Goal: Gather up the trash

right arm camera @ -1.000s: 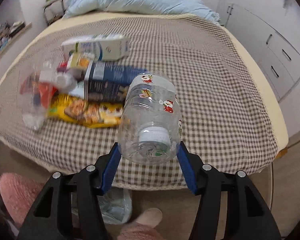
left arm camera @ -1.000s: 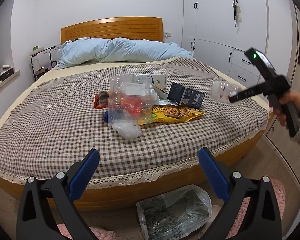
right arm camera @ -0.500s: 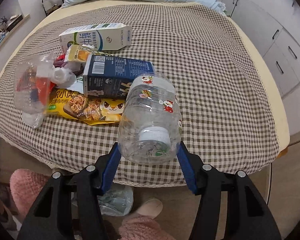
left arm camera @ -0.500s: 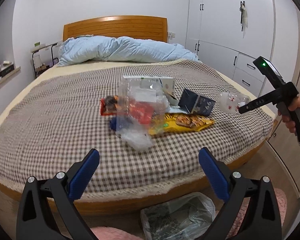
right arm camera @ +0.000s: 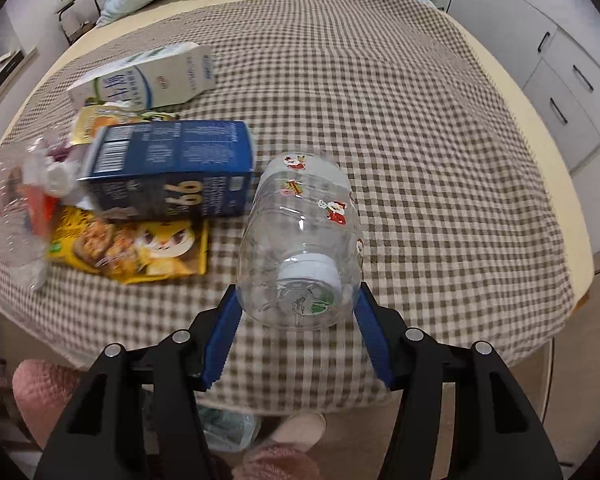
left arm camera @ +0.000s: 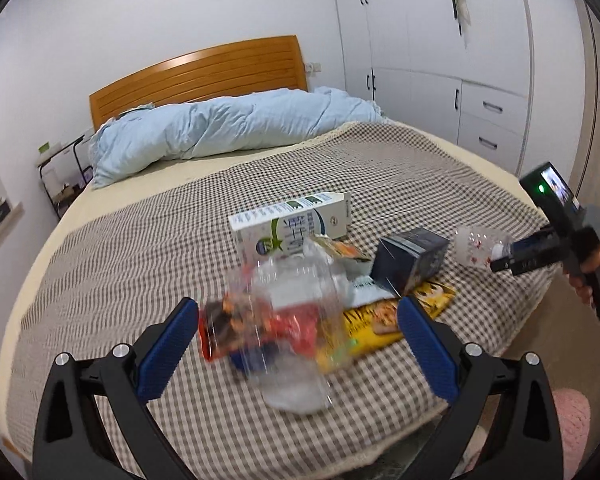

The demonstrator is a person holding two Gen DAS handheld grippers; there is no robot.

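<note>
Right gripper (right arm camera: pixel 296 320) jaws clench the clear bottle (right arm camera: pixel 300 240) (cap rearward); left gripper (left arm camera: pixel 298 344) released.

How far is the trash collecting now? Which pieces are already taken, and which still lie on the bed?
Nothing looks finished yet. In hand: the right gripper is shut on a clear plastic bottle above the bed's edge. The left gripper is open and empty. Left on the checked blanket: white milk carton, blue carton, yellow snack bag, clear plastic container and small wrappers.
</note>
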